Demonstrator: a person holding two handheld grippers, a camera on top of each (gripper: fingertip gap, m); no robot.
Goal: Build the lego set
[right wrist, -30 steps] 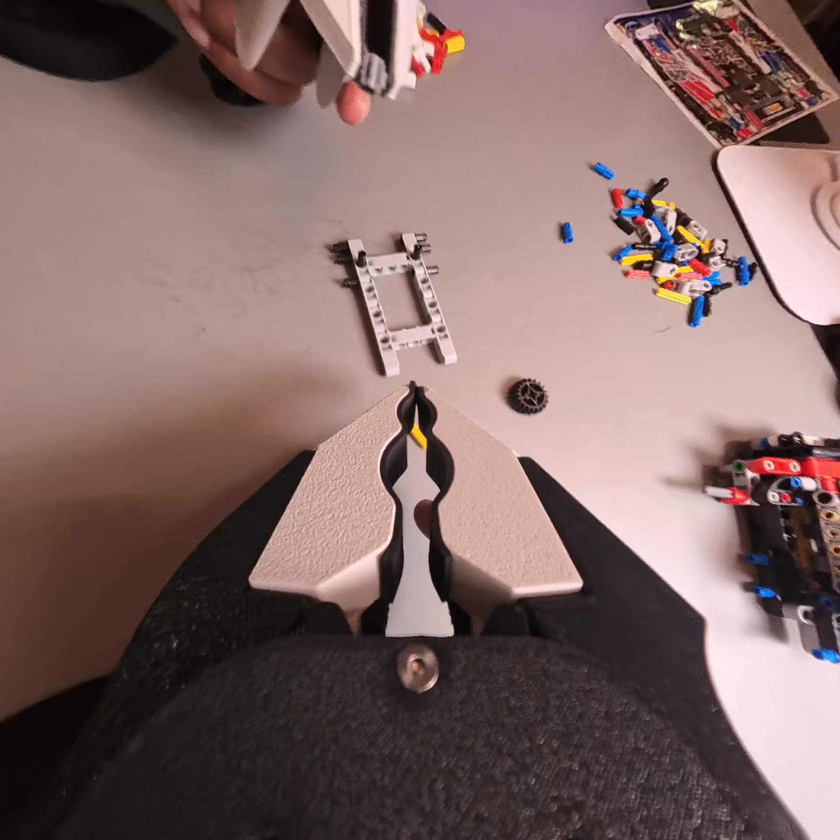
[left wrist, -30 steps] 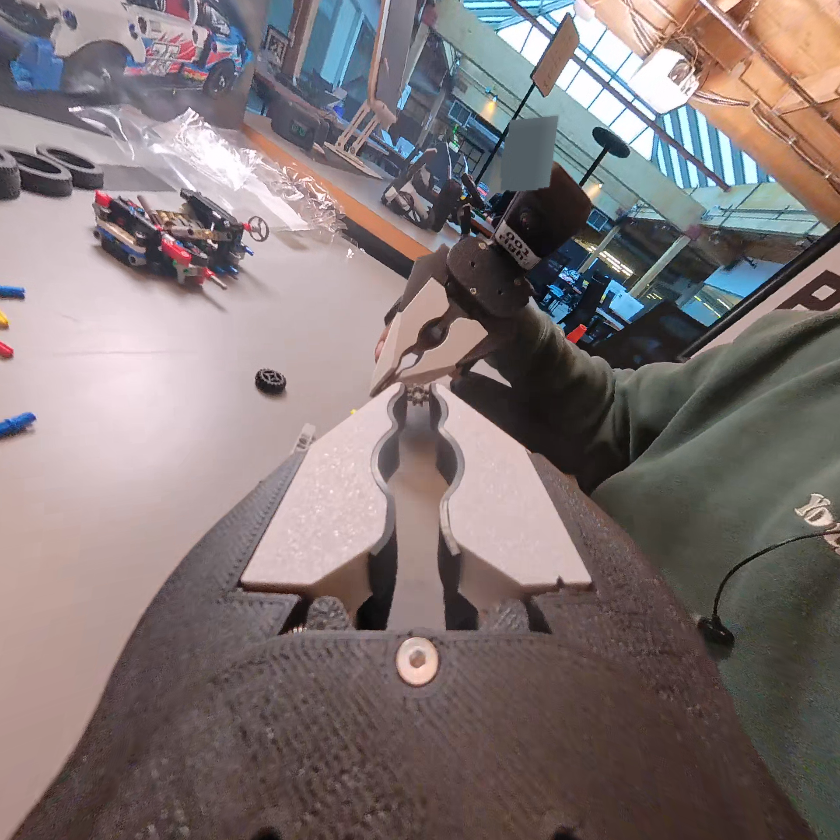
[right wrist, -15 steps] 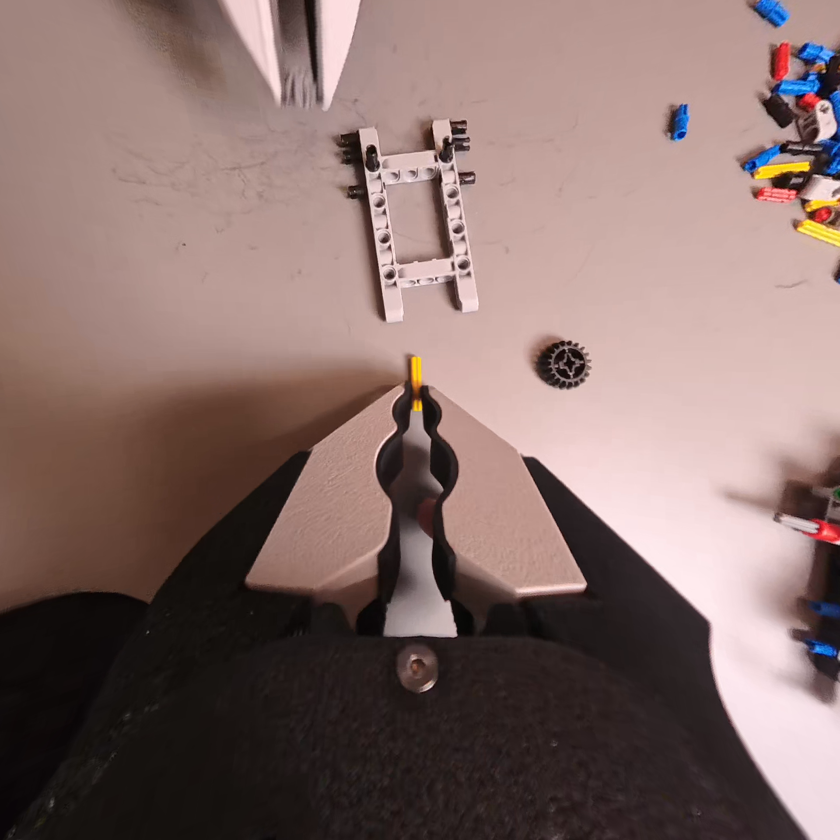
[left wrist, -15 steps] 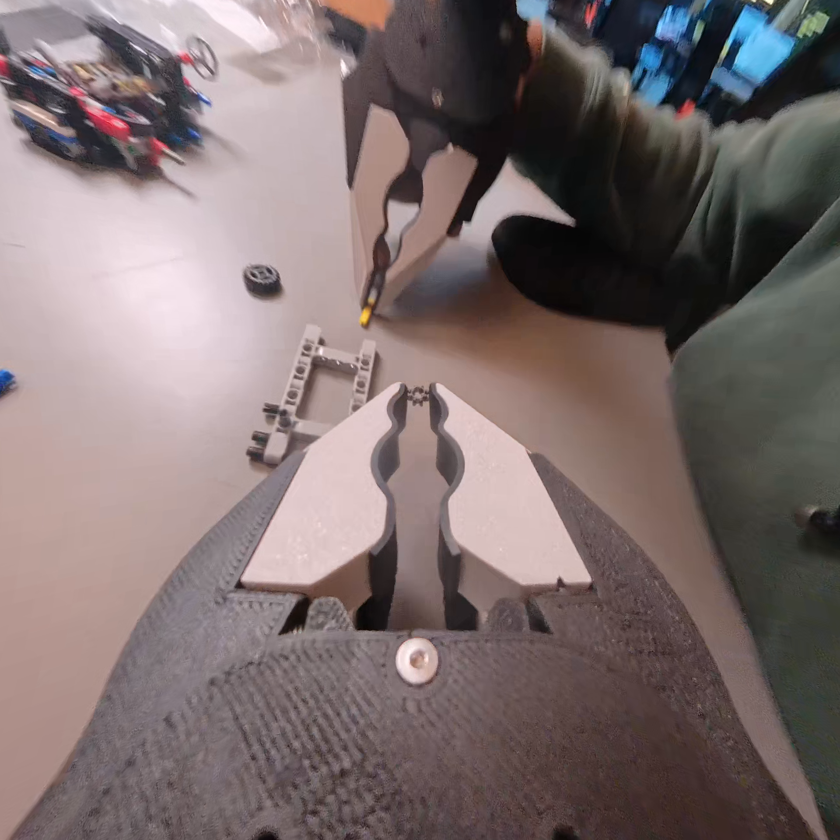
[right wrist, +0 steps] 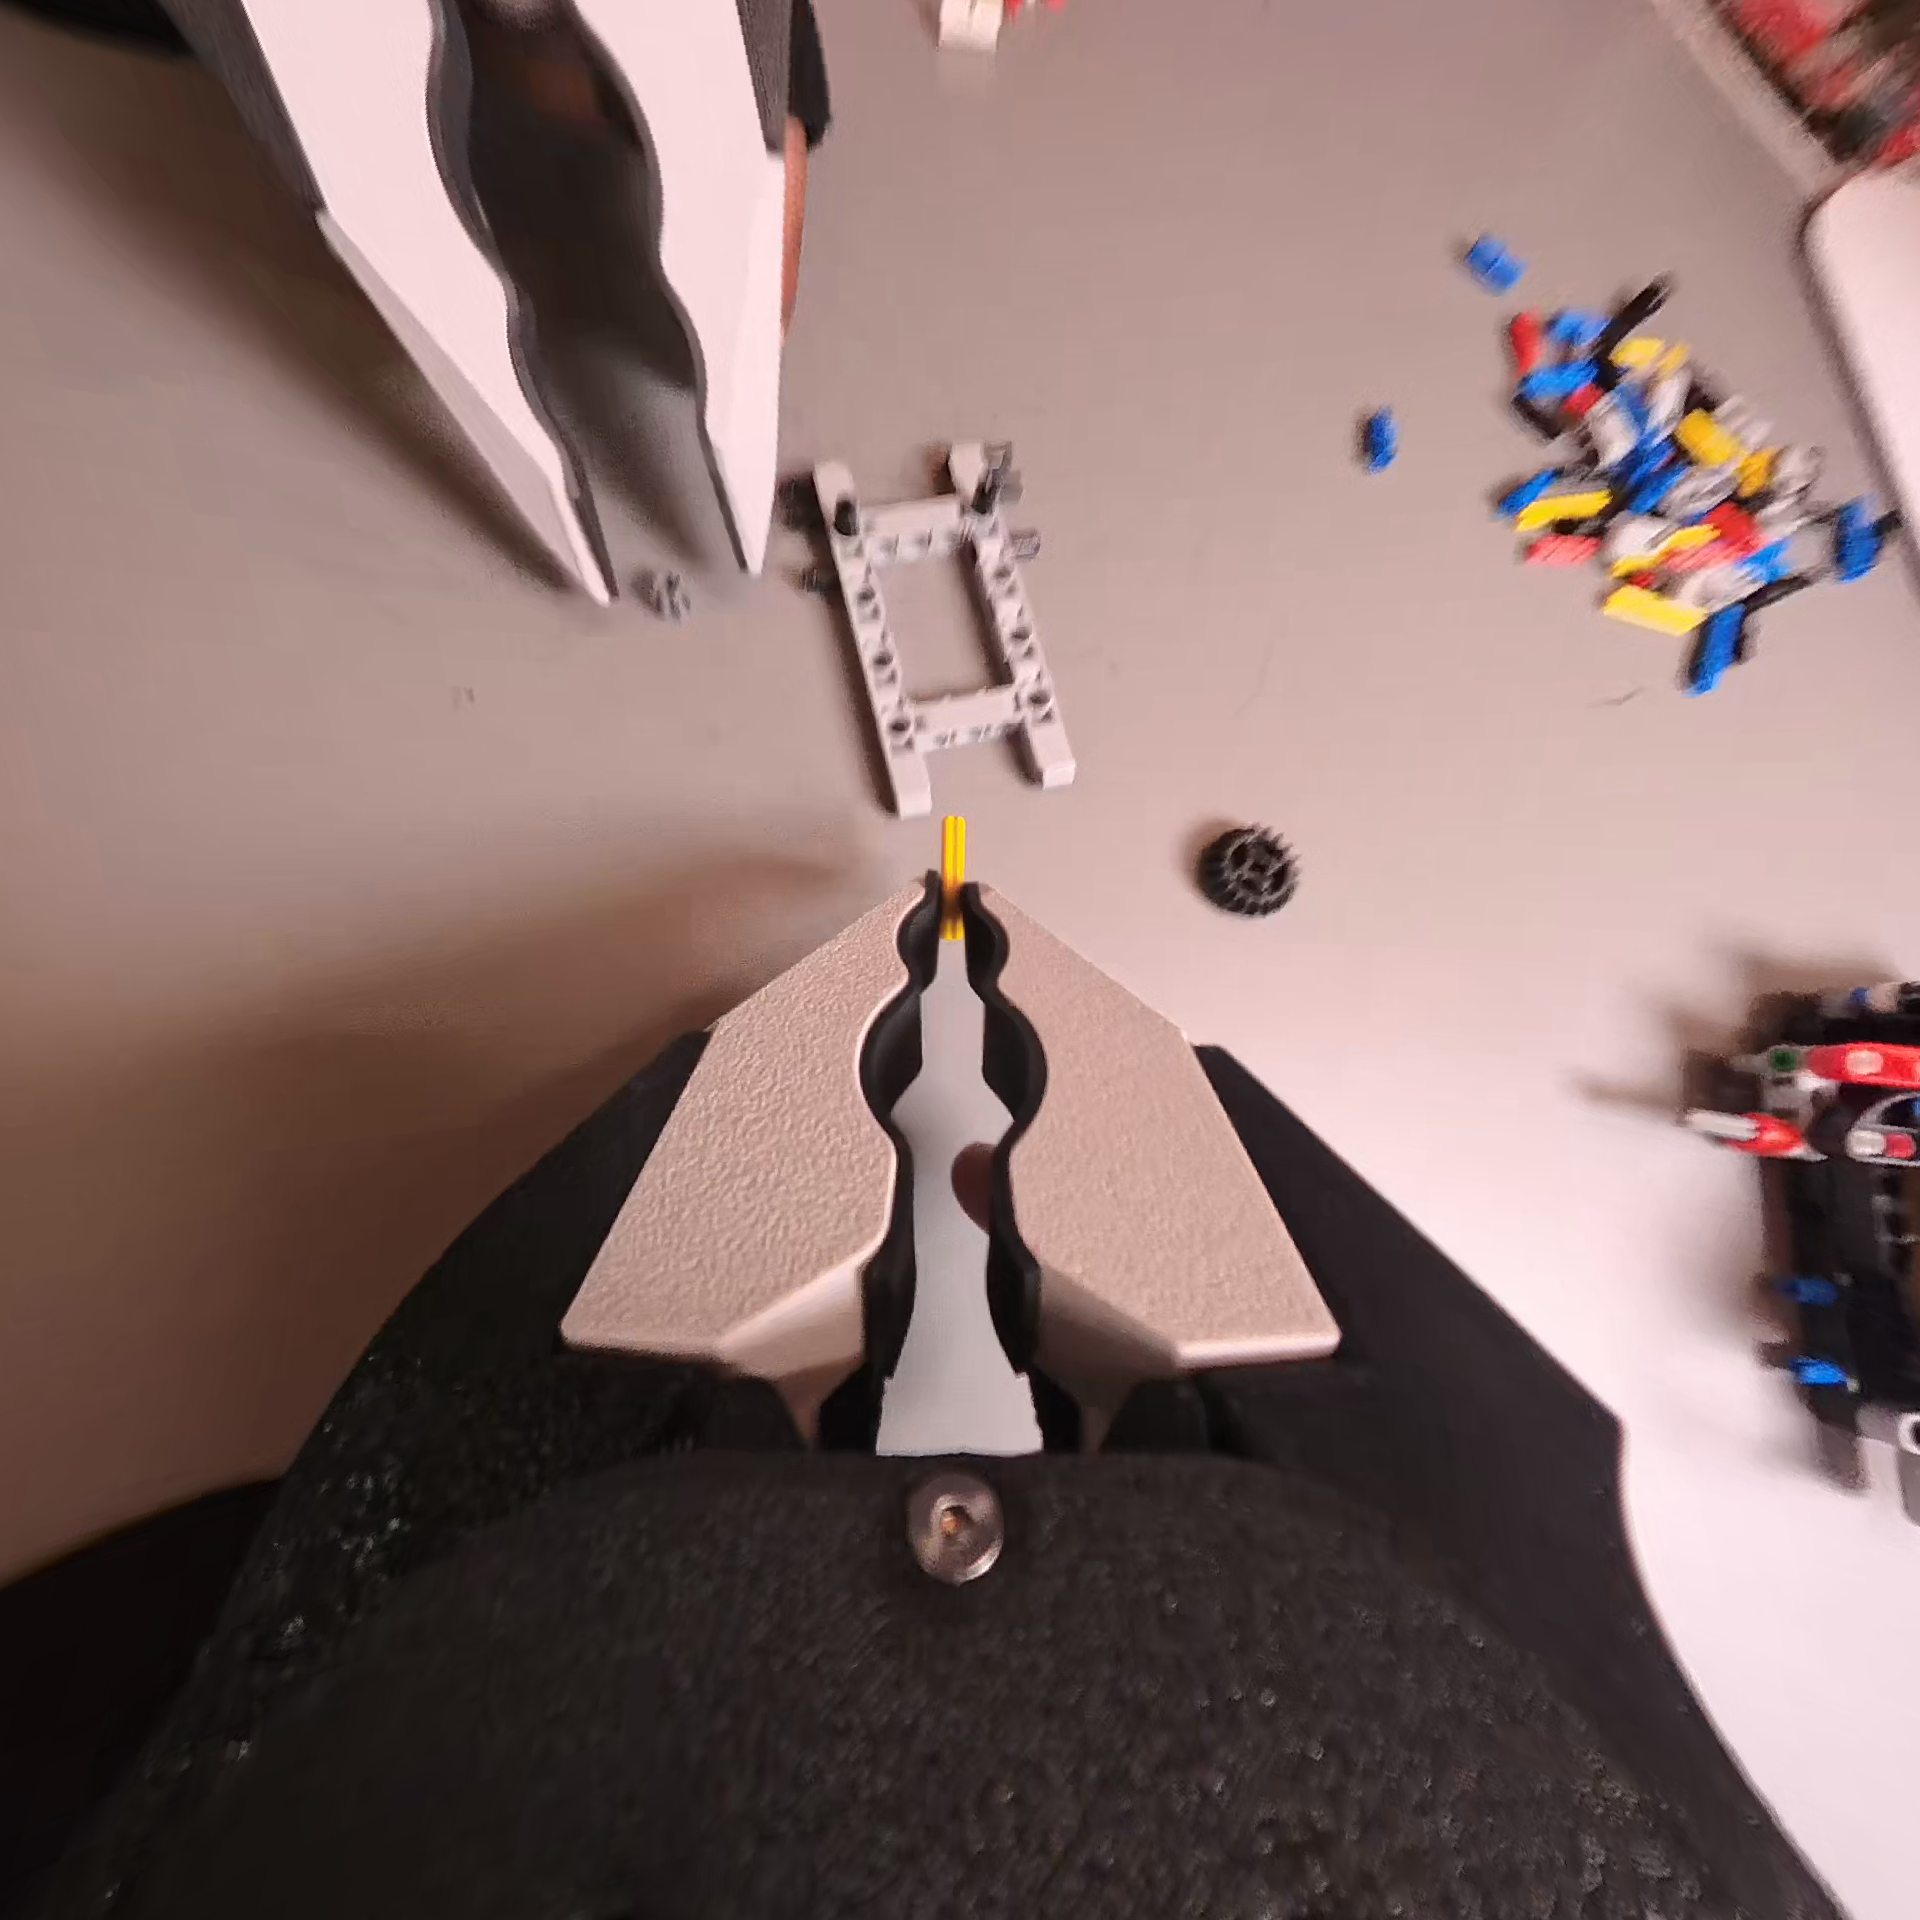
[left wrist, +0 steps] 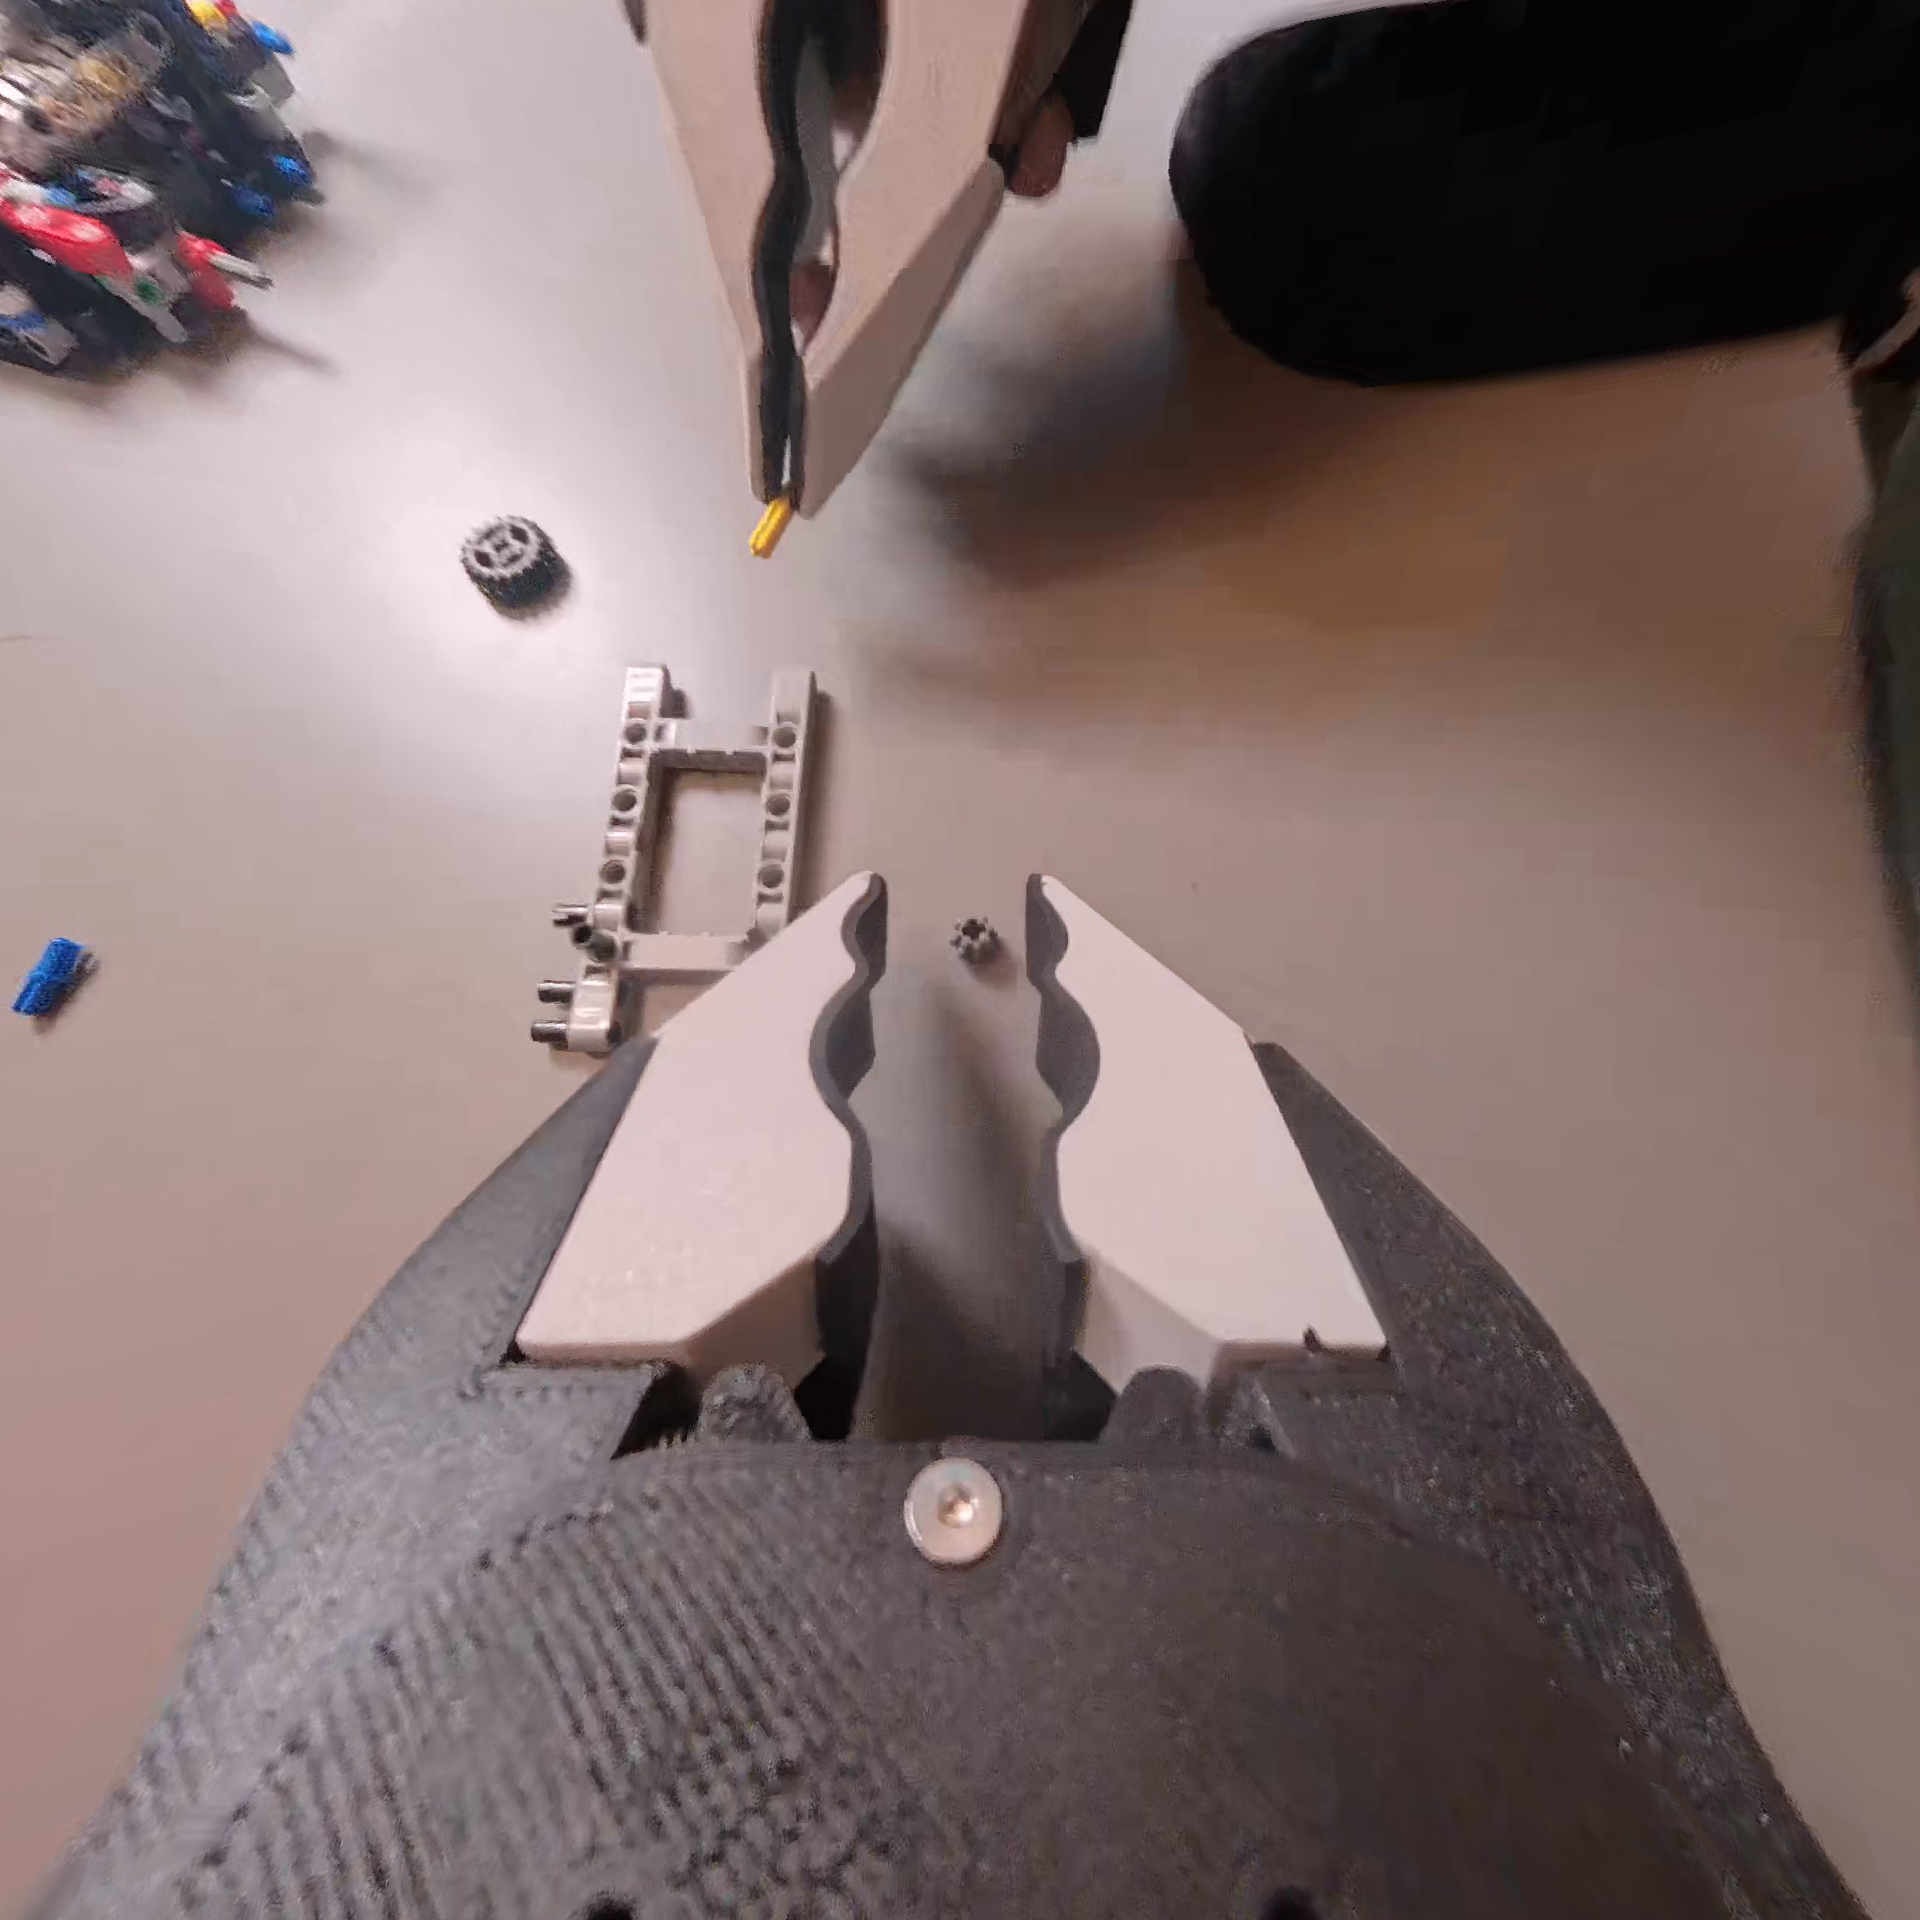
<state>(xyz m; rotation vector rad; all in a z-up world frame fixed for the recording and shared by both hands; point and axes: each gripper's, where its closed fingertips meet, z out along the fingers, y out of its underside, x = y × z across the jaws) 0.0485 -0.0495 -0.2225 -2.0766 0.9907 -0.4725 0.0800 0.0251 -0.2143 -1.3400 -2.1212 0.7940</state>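
The lego set lies in pieces across the bench, the build clearly at an early sub-assembly step.

From the left wrist view, the left gripper has its jaws spread apart over the bench, gripping nothing. A tiny dark gear sits on the surface between the tips, nearer the right-hand one. Just beside the left-hand tip lies the grey frame, flat, with black pins at its near end. Farther off are a black gear wheel, a lone blue pin at the left edge, and the partly built car chassis, blurred, at top left. The right gripper comes in from above, a yellow axle poking out of its tip.

From the right wrist view, the right gripper has its jaws clenched on the yellow axle, which points at the near end of the grey frame. The black gear wheel lies to the right, the pile of loose parts farther off, the chassis at the right edge. The left gripper hangs open over the tiny gear.

The step in hand looks like mating axle and small gear. Next, probably, the left jaws must close squarely on the tiny gear and present its hole in line with the axle; it is small enough to slip or tip.
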